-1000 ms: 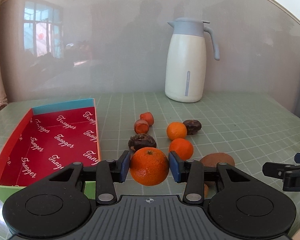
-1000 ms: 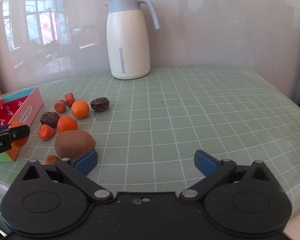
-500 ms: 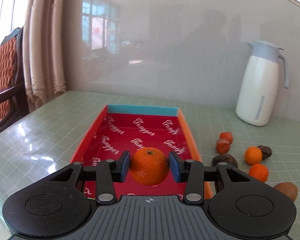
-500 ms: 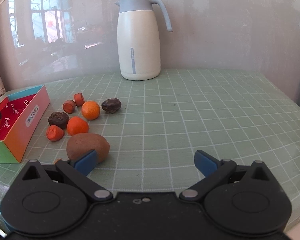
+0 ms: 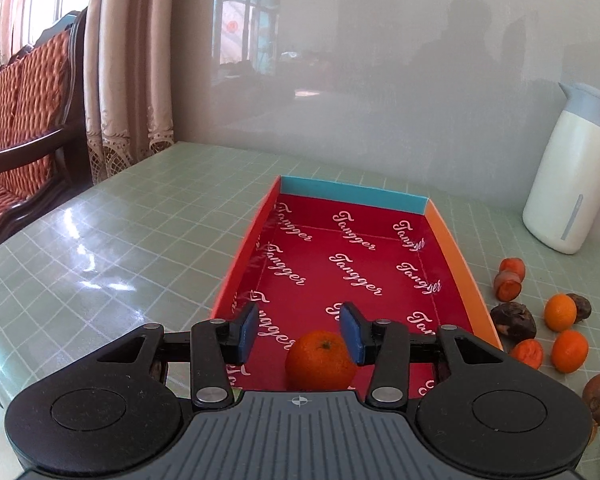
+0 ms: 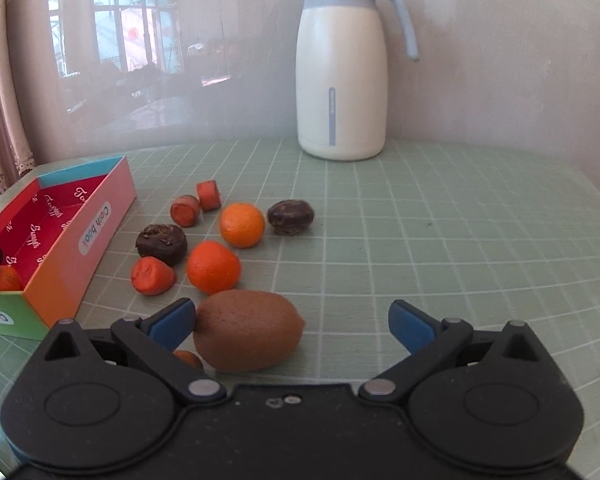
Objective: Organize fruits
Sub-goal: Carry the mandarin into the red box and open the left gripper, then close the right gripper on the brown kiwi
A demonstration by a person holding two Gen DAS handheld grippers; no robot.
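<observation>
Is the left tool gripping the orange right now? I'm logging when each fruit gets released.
No: the left tool stands open, its blue pads clear of the orange, which rests on the floor of the red box.

Left wrist view: we look forward along the left gripper (image 5: 300, 334), low and close over the near end of the red box (image 5: 446, 236), facing the glossy wall; curtain (image 5: 128, 64) and chair (image 5: 24, 92) far left.

Right wrist view: we look along the right gripper (image 6: 292, 324), low over the desk (image 6: 460, 240), facing the same wall, the kiwi (image 6: 248, 330) very near.

Shared ground: both views take in the box (image 6: 96, 228), the loose fruit beside it, and the white jug (image 5: 568, 168) (image 6: 340, 80) by the wall.
</observation>
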